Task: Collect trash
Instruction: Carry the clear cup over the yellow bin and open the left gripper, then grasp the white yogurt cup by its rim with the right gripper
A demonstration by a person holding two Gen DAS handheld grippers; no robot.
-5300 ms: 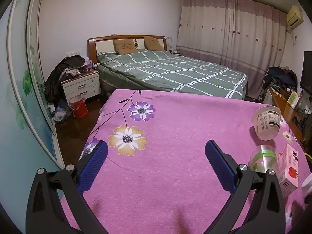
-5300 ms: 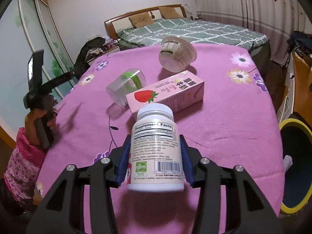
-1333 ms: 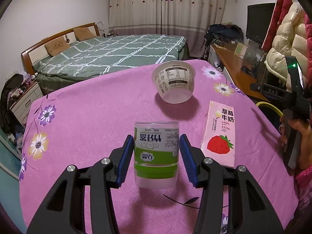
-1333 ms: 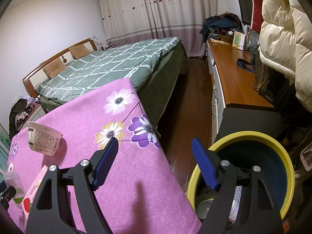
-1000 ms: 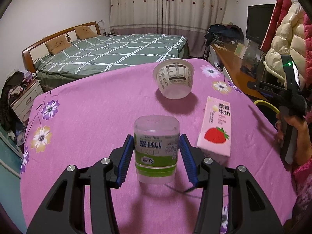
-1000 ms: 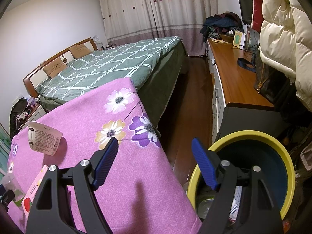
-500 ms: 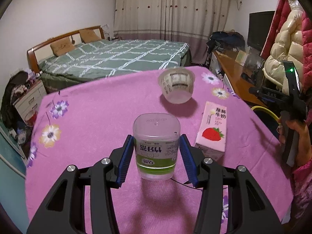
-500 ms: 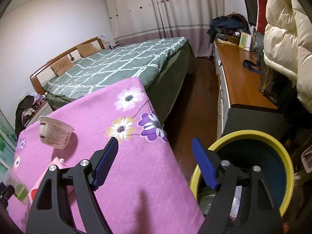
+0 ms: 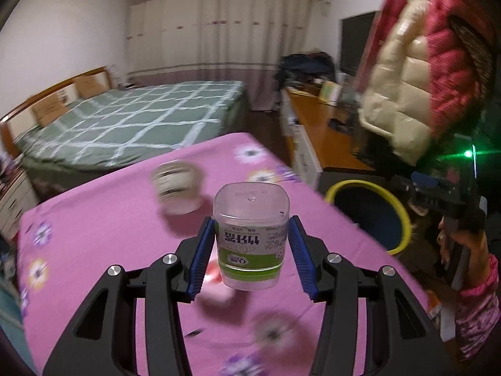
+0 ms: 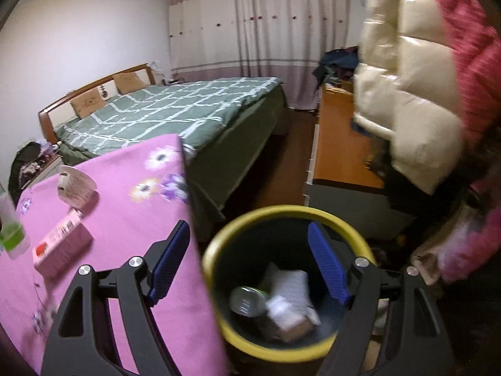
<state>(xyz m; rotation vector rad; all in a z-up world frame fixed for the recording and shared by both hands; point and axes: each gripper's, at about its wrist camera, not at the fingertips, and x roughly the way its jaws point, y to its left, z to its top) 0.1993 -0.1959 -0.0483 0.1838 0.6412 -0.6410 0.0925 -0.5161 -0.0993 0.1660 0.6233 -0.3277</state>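
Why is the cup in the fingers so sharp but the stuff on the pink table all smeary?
Left wrist view: the green-label cup moves with the camera and looks crisp, while the tub and pink tablecloth streak with motion blur. Right wrist view: the trash in the yellow-rimmed bin and the hanging coat smear too.

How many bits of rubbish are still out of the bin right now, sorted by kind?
Clear plastic jar with green label, held in the left gripper: 1
White plastic tub, on the pink tablecloth: 1
Pink strawberry milk carton, on the tablecloth: 1
Total: 3
The right gripper is open and empty above the yellow-rimmed bin.
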